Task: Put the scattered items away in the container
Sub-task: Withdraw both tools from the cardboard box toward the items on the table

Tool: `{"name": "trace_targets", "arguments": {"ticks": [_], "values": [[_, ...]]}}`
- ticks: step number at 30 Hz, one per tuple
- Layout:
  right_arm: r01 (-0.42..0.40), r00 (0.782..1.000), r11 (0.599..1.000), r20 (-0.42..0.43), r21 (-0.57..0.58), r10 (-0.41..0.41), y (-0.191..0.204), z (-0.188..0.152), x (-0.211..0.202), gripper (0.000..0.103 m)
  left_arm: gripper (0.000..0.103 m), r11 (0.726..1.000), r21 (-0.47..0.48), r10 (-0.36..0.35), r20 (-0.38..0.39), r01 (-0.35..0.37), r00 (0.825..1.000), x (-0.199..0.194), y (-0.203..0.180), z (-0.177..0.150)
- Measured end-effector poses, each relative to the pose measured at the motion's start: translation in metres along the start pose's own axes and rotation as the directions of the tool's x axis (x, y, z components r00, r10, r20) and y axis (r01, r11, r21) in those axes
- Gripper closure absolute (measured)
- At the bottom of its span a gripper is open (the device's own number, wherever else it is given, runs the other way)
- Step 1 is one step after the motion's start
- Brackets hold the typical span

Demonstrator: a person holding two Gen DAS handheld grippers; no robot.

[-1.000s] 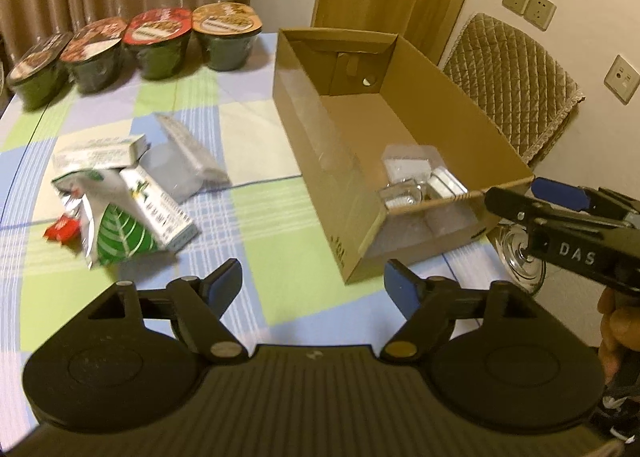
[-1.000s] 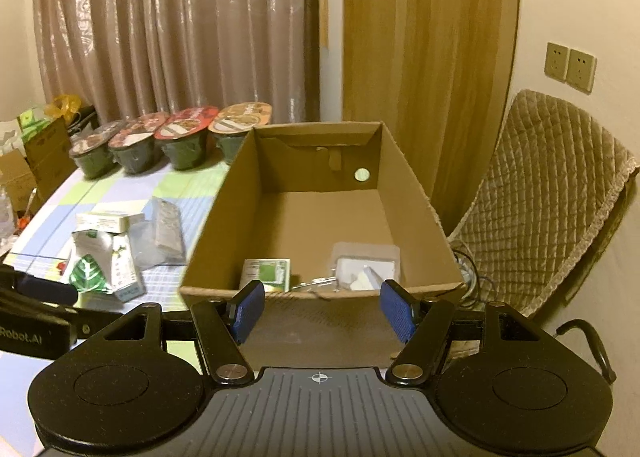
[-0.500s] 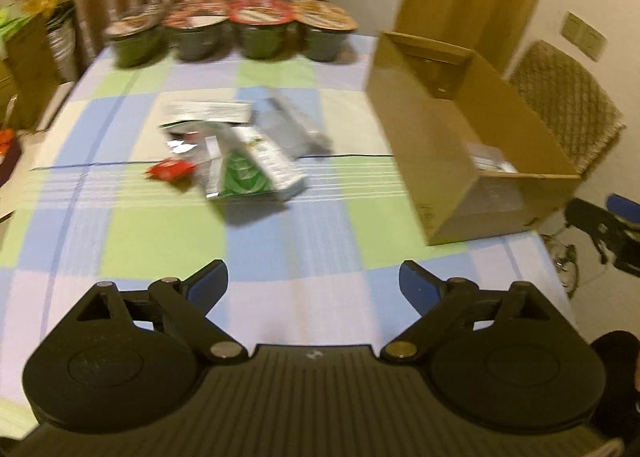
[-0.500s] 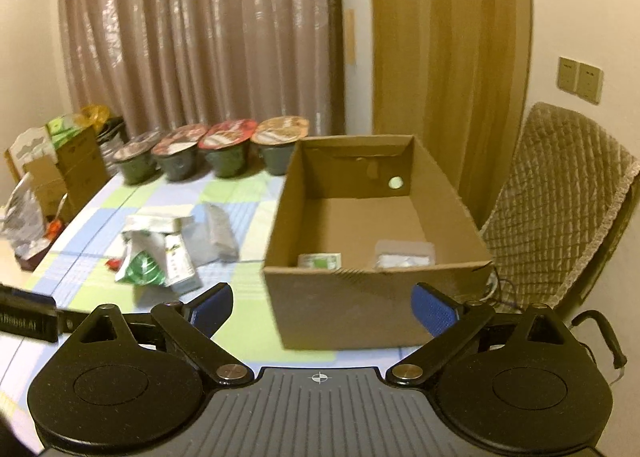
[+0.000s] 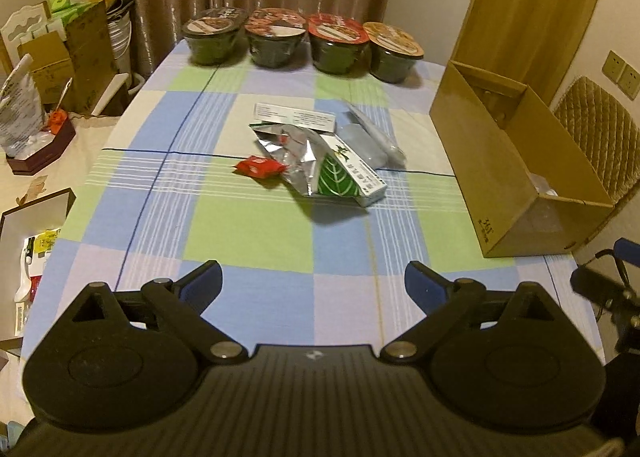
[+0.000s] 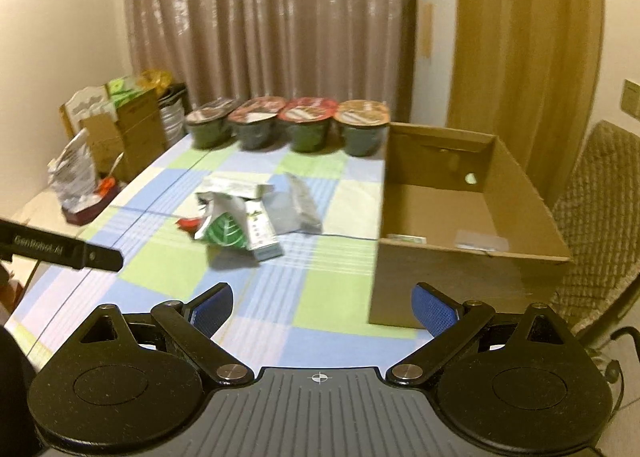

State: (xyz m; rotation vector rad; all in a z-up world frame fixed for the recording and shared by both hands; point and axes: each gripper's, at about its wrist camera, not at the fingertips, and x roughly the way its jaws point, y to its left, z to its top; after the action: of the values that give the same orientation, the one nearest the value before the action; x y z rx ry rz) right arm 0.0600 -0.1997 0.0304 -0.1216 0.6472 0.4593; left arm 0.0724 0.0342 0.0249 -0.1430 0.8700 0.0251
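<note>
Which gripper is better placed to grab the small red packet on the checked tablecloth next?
Left, probably. The left gripper is open and faces the small red packet almost straight ahead; the right gripper, also open, sits nearer the brown cardboard box.

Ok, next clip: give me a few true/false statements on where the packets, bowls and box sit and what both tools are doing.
1. Both the left tool and the right tool are open and empty. True.
2. The small red packet lies inside the brown cardboard box. False: it lies on the checked tablecloth.
3. Four lidded dark green bowls line the table's far edge. True.
4. The cardboard box is empty. False: a few items lie inside.
</note>
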Motion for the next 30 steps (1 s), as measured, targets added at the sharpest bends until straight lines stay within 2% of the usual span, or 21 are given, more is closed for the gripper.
{"name": "trace_targets", "arguments": {"ticks": [11,19,25,28,30], "values": [[-0.046,0.998,0.997,-0.052,-0.069,0.043,0.023,-0.005,0.032,0.003,0.007,1.000,-0.003,0.010,-0.024,-0.010,1.000,0.022,0.016,0.007],[-0.097,0.991,0.986,-0.109,-0.133,0.083,0.036,-0.007,0.078,0.003,0.007,1.000,0.021,0.013,-0.048,-0.012,0.999,0.063,0.020,0.031],[-0.124,0.984,0.979,-0.146,-0.161,0.101,0.036,-0.005,0.121,0.003,0.007,1.000,0.022,-0.016,-0.066,0.017,0.998,0.102,0.018,0.053],[-0.129,0.981,0.978,-0.162,-0.163,0.102,0.033,-0.004,0.141,0.003,0.013,0.999,0.033,-0.030,-0.085,0.033,0.996,0.124,0.016,0.059],[-0.129,0.980,0.977,-0.170,-0.169,0.101,0.031,-0.004,0.153,0.003,0.024,0.998,0.036,-0.038,-0.099,0.042,0.994,0.138,0.015,0.060]]}}
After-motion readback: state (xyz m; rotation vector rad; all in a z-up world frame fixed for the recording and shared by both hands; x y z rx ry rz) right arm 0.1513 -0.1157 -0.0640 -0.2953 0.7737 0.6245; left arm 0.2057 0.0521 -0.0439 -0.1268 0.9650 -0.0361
